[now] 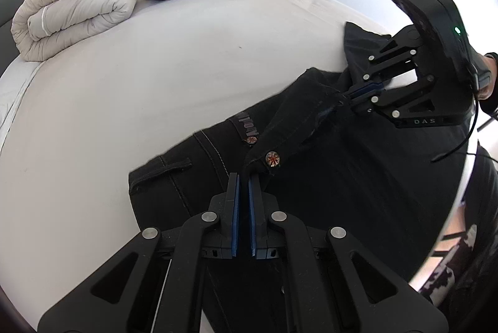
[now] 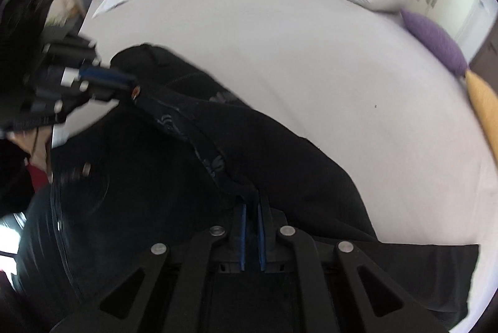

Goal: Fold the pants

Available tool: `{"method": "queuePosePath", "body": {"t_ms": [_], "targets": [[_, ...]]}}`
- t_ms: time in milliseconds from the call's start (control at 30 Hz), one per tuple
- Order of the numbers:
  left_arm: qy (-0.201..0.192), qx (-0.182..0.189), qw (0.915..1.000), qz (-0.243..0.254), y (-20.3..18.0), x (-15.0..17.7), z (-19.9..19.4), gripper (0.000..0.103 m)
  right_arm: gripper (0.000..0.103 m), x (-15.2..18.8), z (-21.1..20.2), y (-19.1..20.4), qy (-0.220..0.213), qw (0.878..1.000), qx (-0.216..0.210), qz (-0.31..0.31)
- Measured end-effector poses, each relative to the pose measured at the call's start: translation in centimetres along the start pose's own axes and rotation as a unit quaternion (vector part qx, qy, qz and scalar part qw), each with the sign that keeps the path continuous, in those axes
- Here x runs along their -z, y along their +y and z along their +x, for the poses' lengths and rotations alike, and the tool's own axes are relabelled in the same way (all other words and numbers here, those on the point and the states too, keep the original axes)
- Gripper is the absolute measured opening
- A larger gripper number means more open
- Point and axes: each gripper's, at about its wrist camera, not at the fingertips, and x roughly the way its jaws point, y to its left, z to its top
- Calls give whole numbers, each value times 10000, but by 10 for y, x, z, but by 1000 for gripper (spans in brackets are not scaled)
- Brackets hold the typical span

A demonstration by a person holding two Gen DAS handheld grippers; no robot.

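The black pants lie across the near side of the white bed, well short of the rolled duvet, their length running sideways. Both claws hold the waistband stretched between them: the left claw clamped beside the copper button, the right claw pinching thick dark denim, though blur there makes it likely rather than sure
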Motion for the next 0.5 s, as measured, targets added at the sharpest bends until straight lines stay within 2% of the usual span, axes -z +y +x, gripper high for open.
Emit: {"method": "queuePosePath", "body": {"t_ms": [167,300,500], "targets": [[91,12,9999,110,-30,42,-21,4,7,34,-12,63,107,9904,821,-1106],[274,-101,9992,257,-49,72,-27,4,7,58,-9,107,187,9712,1339,-1962],[550,-191,9970,513,-79,107,-27,4,7,79,0,139,276,9587,1706,-2260]]}}
